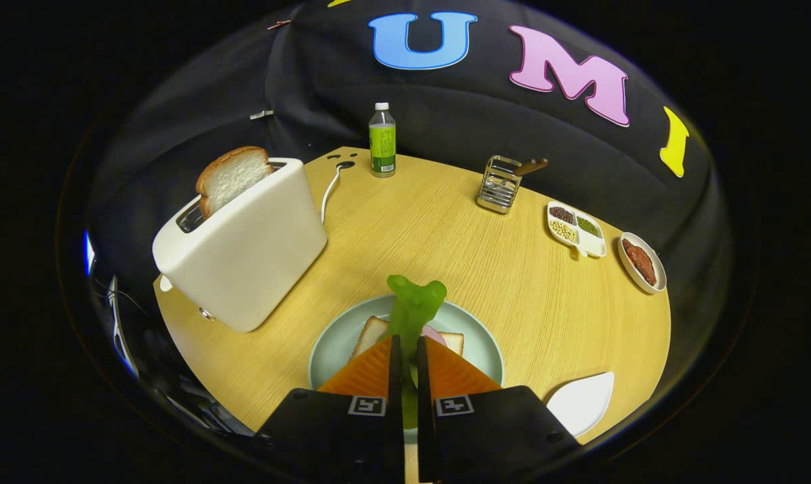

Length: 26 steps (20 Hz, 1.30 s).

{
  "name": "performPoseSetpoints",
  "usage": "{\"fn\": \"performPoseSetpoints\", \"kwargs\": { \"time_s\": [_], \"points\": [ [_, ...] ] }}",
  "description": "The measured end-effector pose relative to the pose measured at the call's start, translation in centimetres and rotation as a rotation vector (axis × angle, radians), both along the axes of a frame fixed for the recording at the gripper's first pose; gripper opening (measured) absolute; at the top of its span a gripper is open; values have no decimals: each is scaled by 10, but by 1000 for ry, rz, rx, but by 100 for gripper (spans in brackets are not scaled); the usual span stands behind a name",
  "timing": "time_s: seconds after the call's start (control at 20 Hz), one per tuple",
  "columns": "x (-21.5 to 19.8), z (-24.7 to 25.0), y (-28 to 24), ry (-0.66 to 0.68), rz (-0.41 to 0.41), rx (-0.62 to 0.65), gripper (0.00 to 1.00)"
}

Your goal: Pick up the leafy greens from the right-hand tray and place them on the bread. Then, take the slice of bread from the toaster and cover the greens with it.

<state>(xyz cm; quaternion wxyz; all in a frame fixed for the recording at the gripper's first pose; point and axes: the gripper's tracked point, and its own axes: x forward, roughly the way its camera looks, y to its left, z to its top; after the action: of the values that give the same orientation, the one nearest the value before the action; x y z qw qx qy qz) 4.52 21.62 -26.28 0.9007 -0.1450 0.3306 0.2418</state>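
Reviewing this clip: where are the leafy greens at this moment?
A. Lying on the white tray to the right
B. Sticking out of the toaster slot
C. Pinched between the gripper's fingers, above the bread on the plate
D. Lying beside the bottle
C: the leafy greens stick up from between the nearly closed fingers of the gripper, over the bread on the plate.
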Motion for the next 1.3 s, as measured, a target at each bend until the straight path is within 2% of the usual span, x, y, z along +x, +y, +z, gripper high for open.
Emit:
{"fn": "performPoseSetpoints", "kwargs": {
  "time_s": [0.15, 0.25, 0.35, 0.4, 0.6, 0.65, 0.75, 0.95, 1.1, 1.3],
  "points": [
    [2, -4, 0, -2, -10, -14, 19],
    [1, -6, 3, -4, -7, -15, 30],
    [0, -10, 6, -5, 3, -27, 36],
    [0, -12, 5, -6, 5, -38, 36],
    [-5, -23, 5, 17, 0, -58, 48],
    [-6, -23, 6, 21, 1, -55, 56],
    [-5, -18, 8, 11, 7, -45, 66],
    [-6, 7, 10, -25, -16, 8, 100],
    [-4, 42, 23, -88, -1, 48, 98],
    [-8, 95, 55, -173, 75, 101, 98]
  ]
}}
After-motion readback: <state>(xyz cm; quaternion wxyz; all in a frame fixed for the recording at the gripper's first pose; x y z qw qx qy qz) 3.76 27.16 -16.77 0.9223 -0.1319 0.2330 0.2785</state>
